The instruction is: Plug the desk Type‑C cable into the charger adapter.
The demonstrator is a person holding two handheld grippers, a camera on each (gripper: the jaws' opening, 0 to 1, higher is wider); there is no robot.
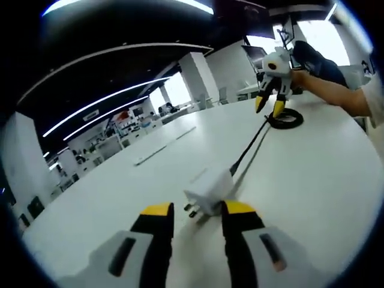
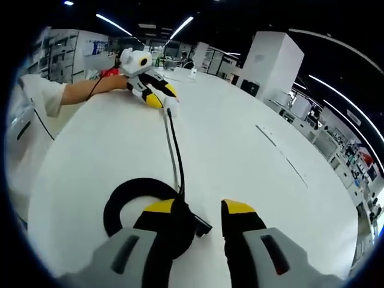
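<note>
A white charger adapter (image 1: 209,189) lies on the white table (image 1: 312,180), prongs toward me, just ahead of my left gripper (image 1: 198,209). That gripper is open, one yellow-tipped jaw on each side of the adapter. A black cable (image 1: 249,147) runs from the adapter's far side to a black coil (image 1: 286,117); the joint itself is too small to judge. My right gripper (image 2: 199,207) stands open over the coil (image 2: 129,207), its left jaw above the loop. A short black connector end (image 2: 203,228) pokes out between the jaws. The left gripper (image 2: 159,95) appears far off at the cable's (image 2: 174,150) other end.
A person's arm (image 2: 84,90) and sleeve reach in behind the left gripper, and a hand (image 1: 324,90) holds the right gripper (image 1: 269,107). Thin seams (image 1: 165,147) cross the tabletop. White pillars (image 2: 273,60) and office desks stand beyond the table edge.
</note>
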